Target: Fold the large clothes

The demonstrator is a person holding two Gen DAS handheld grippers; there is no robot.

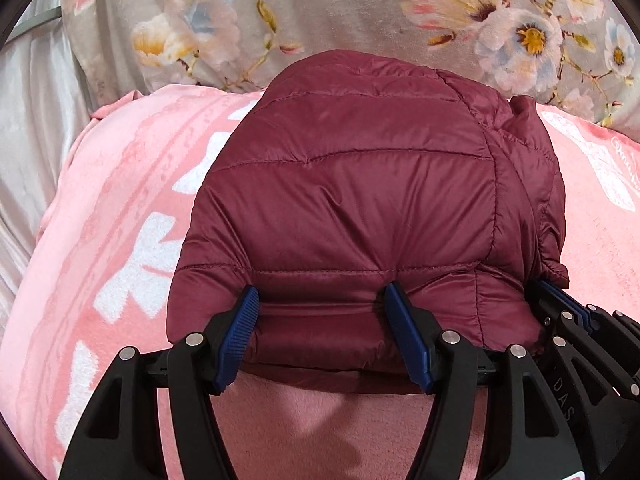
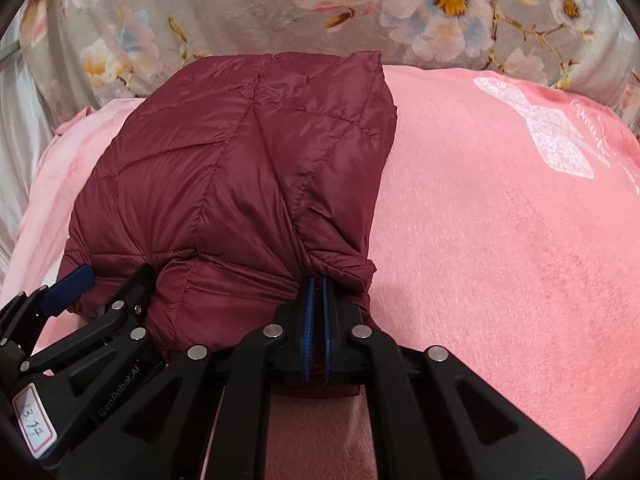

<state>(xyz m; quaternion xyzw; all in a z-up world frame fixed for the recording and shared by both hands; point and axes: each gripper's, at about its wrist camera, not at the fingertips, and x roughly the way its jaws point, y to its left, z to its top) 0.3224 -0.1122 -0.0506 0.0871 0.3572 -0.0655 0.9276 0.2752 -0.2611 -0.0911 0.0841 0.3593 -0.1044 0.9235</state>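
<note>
A: Where's the jacket (image 1: 360,208)?

B: Folded into a maroon, quilted bundle on the pink blanket (image 1: 120,240), with a floral cover (image 1: 340,12) behind it.

A: And the left gripper (image 1: 320,336)?

B: Spread wide. Its blue pads (image 1: 236,336) straddle the near edge of the bundle, fabric bulging between them, not squeezed.

A: The right gripper (image 2: 316,328)?

B: Pinched nearly closed on the jacket's near right corner; fabric bunches just above its fingers, and a strip of maroon shows between the pads. The two grippers sit just beside each other along that same edge.
</note>
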